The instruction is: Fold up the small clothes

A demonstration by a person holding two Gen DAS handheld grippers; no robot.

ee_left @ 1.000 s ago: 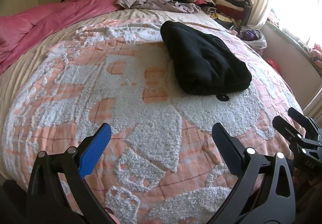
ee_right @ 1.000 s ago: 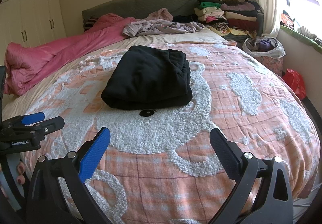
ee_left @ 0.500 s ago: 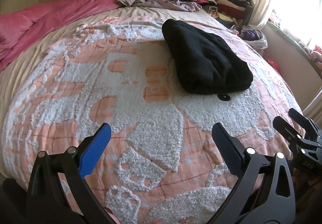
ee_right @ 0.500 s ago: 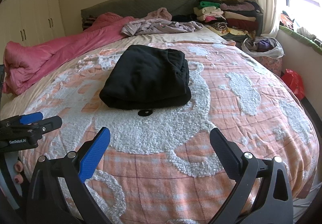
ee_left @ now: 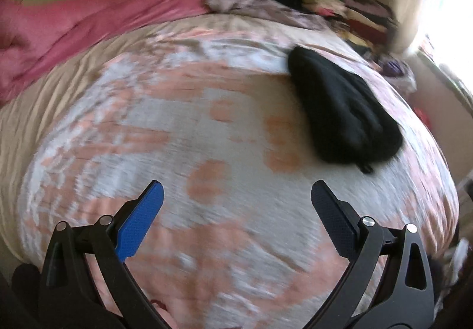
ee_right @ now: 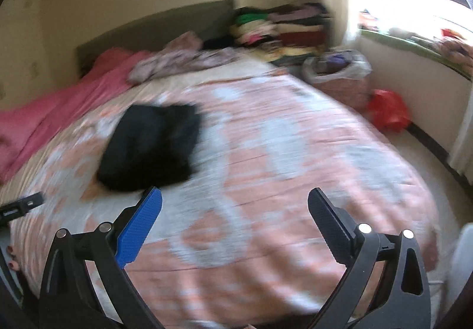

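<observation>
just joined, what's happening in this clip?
A person holds a two-finger gripper in each hand over a bed with a pink-and-white blanket. Both the left gripper and the right gripper are open and hold nothing. A black garment lies folded on the blanket, touched by neither. Unfolded clothes sit near the headboard beside a stack of folded clothes. Both views are motion-blurred.

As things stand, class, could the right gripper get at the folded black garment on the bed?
Probably yes. The right gripper is open and empty, and the folded black garment lies just ahead, toward its left finger, on the bedspread with nothing between them. The frames are blurred, though.
</observation>
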